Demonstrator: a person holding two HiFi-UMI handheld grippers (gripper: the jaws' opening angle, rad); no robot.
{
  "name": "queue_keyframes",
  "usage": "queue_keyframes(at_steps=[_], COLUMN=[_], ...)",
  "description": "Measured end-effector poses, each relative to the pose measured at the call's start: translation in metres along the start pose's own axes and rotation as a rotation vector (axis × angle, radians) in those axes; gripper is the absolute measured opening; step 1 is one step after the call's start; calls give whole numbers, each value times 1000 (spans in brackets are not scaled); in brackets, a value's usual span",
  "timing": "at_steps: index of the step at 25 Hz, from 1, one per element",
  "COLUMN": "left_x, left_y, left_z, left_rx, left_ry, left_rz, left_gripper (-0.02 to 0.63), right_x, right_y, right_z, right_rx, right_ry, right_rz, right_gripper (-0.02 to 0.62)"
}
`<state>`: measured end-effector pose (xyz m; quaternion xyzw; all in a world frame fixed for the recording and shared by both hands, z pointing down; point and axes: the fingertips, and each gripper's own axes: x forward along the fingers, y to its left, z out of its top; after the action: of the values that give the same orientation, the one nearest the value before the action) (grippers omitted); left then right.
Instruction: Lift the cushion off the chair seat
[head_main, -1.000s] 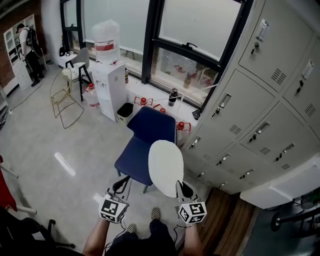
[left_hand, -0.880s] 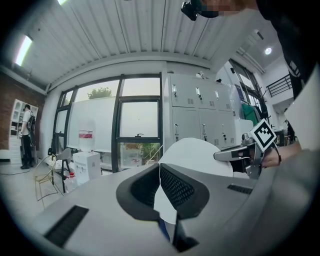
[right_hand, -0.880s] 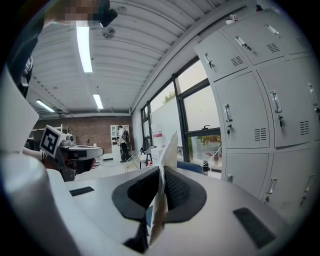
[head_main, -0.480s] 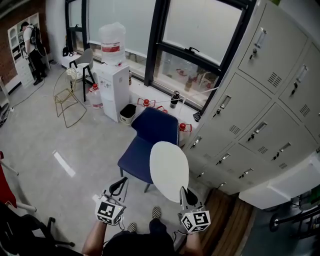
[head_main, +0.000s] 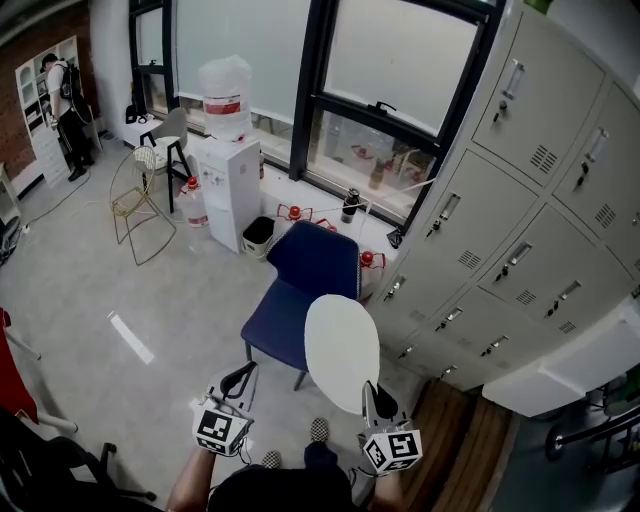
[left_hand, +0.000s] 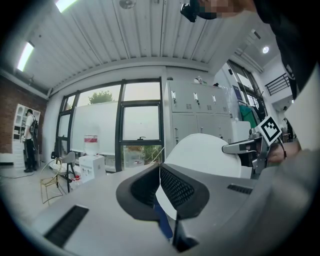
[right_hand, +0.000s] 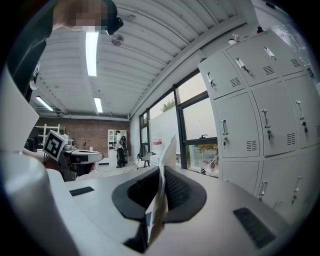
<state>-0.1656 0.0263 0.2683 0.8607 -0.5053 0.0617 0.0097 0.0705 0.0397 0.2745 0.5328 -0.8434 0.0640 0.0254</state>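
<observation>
A white oval cushion (head_main: 342, 350) hangs in the air, clear of the blue chair (head_main: 300, 290), over the seat's front right corner. My right gripper (head_main: 367, 389) is shut on its near edge. In the right gripper view the cushion (right_hand: 167, 155) shows edge-on, pinched between the pads. My left gripper (head_main: 242, 374) is shut with nothing in it, low at the left in front of the chair. In the left gripper view the cushion (left_hand: 210, 156) and the right gripper (left_hand: 246, 147) show beyond the shut jaws.
Grey lockers (head_main: 520, 200) line the right side. A water dispenser (head_main: 225, 160), a wire chair (head_main: 140, 205) and red canisters (head_main: 293, 212) stand by the window behind the blue chair. A person (head_main: 63, 100) stands far left. My shoes (head_main: 320, 429) are below.
The cushion, held in the right gripper, has risen and come a little nearer me, away from the seat. The left gripper has drawn back alongside it, still shut.
</observation>
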Motion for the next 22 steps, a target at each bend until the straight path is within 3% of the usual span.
queue_keyframes(at_steps=[22], left_x=[5], left_y=[4], left_z=[-3], left_rx=[-9], left_ry=[-2], left_rz=[-15], left_gripper=[18], right_x=[11], right_y=[-1], right_z=[-2], right_rx=[-9], right_ry=[0], right_rz=[-21], right_gripper=[41])
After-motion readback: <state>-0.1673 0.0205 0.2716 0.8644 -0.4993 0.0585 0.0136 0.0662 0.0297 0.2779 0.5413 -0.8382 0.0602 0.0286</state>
